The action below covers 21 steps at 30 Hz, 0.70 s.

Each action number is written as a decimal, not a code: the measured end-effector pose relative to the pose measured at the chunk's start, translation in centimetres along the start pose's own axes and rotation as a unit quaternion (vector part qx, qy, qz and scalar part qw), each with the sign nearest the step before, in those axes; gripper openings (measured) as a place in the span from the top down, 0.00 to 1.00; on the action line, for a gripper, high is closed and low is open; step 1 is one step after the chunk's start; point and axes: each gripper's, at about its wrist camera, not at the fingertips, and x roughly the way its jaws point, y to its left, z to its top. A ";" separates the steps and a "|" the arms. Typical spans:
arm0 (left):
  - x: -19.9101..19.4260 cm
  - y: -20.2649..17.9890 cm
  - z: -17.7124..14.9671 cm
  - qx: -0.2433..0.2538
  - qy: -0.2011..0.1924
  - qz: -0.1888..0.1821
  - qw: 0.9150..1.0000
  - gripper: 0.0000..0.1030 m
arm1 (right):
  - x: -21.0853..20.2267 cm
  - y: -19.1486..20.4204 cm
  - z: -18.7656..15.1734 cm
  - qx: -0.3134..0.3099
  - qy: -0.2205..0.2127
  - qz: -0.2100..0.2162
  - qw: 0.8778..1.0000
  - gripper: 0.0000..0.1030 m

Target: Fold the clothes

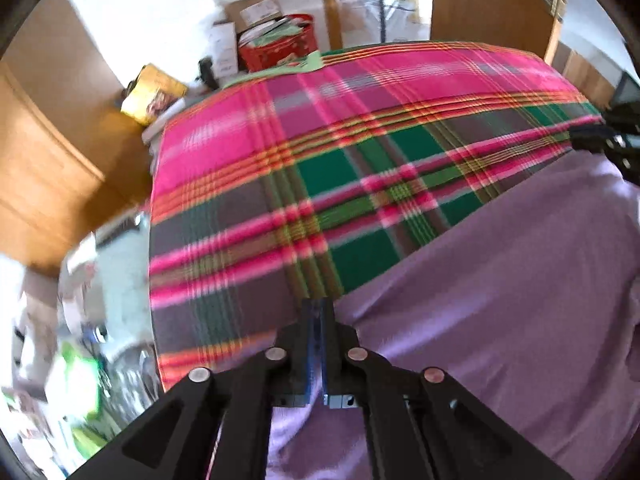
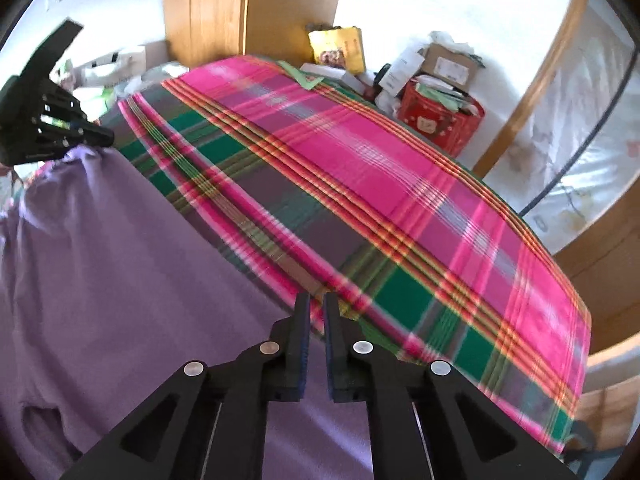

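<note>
Both my grippers pinching a purple garment over the plaid bed.

Left to right: my left gripper (image 1: 318,312) has its jaws shut on the purple garment's (image 1: 500,300) edge, cloth bunched at the tips in the right wrist view (image 2: 96,136). The garment (image 2: 120,260) hangs spread between my hands, over the near part of the plaid bed cover (image 2: 360,184). My right gripper (image 2: 316,308) looks clamped on the other edge, jaws nearly together with a thin gap. Red box (image 2: 440,120) by the far wall.
</note>
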 end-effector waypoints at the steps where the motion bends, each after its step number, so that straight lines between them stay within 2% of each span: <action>1: -0.7 -0.2 -0.7 0.001 -0.003 0.003 1.000 0.97 | -0.7 0.3 -0.4 0.001 -0.002 -0.001 1.000 0.90; 4: -2.1 0.4 -2.4 -0.009 -0.004 0.000 1.000 0.97 | -2.9 1.4 -1.4 0.004 -0.008 -0.004 1.000 0.85; 7: -3.4 1.1 -4.3 -0.041 0.005 -0.014 0.999 0.94 | -5.0 2.4 -2.5 0.008 -0.013 -0.008 1.000 0.84; 13: -7.2 1.0 -10.2 -0.079 0.003 -0.029 0.996 0.89 | -9.3 4.6 -4.6 0.014 -0.024 -0.013 1.000 0.83; 16: -9.3 0.6 -13.5 -0.094 0.001 -0.028 0.995 0.85 | -11.8 7.7 -6.7 0.012 -0.031 0.015 0.999 0.80; 19: -10.9 1.2 -17.2 -0.129 0.001 -0.034 0.991 0.84 | -12.7 11.5 -8.9 -0.015 -0.022 0.025 0.999 0.78; 21: -11.6 1.4 -19.4 -0.154 -0.002 -0.036 0.987 0.79 | -12.8 13.9 -10.3 -0.026 -0.018 0.038 0.999 0.78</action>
